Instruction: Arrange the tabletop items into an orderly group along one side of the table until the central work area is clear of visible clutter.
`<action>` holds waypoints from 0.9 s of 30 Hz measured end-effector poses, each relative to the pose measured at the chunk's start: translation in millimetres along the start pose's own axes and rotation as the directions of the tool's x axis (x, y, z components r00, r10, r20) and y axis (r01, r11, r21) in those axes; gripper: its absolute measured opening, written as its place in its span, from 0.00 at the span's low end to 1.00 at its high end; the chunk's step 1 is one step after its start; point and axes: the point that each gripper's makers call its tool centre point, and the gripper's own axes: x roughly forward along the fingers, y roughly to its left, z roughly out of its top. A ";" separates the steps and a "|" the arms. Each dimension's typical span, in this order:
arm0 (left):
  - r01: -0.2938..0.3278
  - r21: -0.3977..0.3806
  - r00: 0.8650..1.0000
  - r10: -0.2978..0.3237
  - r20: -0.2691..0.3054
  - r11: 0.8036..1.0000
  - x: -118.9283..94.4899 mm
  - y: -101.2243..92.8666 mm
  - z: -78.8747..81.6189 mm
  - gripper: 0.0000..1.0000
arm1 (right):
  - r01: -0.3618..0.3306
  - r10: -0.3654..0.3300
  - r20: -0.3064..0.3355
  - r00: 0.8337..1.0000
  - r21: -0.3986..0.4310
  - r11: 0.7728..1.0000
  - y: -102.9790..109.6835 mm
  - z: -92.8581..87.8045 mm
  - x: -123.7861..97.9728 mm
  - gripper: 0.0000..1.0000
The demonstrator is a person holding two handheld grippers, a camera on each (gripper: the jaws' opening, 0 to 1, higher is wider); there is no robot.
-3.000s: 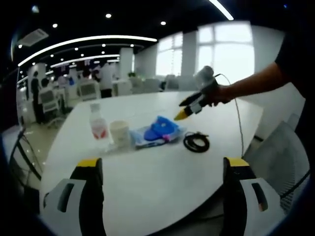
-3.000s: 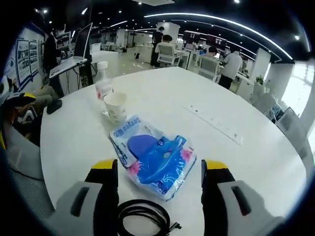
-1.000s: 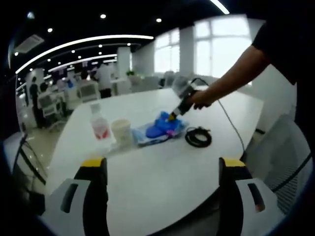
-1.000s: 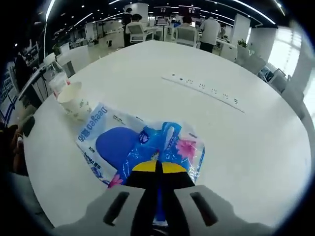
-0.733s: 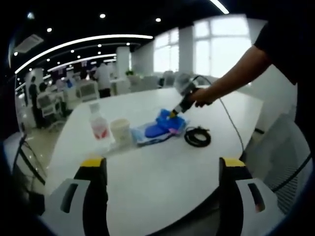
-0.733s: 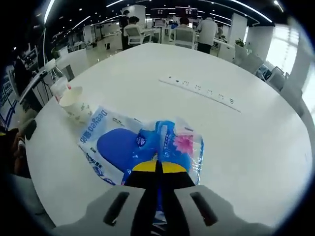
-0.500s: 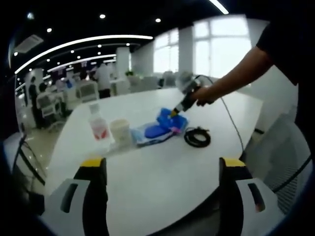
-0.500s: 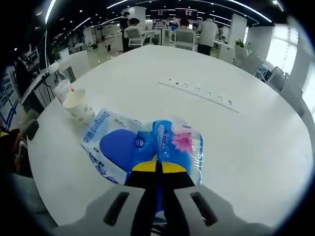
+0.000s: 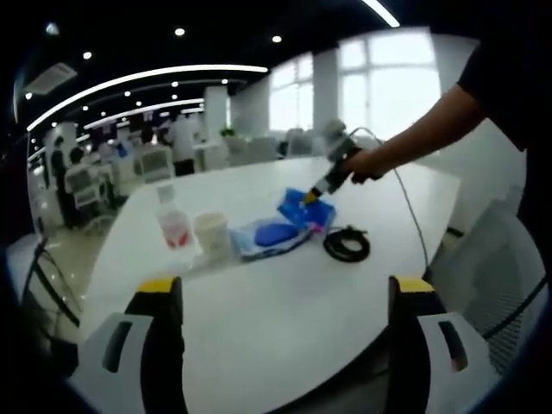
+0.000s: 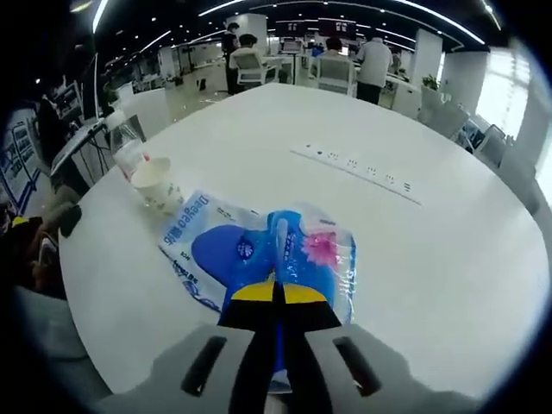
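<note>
The right gripper (image 10: 278, 293), jaws closed on the blue pack (image 10: 276, 254), has raised its near end off the table (image 10: 448, 250) since a second ago, so relocation toward the cup (image 9: 211, 233) seems begun, while the left gripper (image 9: 280, 289) hangs open.

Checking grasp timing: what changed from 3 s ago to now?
The right gripper, open above the blue packet 3 s ago, came down, shut on its near end and lifted that end off the table; the far end still rests there. The left gripper stayed open and idle. Paper cup, bottle and coiled cable kept their places.
</note>
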 end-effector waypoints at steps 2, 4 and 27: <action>-0.001 0.002 1.000 0.001 -0.001 1.000 0.0 0.2 -0.4 0.98 | -0.014 0.014 0.000 1.000 -0.003 1.000 3.1 0.2 -3.6 0.00; 0.000 0.002 1.000 0.000 -0.003 1.000 0.1 -0.2 -0.5 0.99 | -0.028 0.028 -0.001 1.000 -0.016 0.999 6.2 0.3 -6.9 0.00; -0.012 0.013 1.000 0.012 0.004 1.000 -1.0 1.4 -0.1 1.00 | -0.134 0.131 -0.028 0.991 -0.187 0.973 20.3 14.2 -38.7 0.00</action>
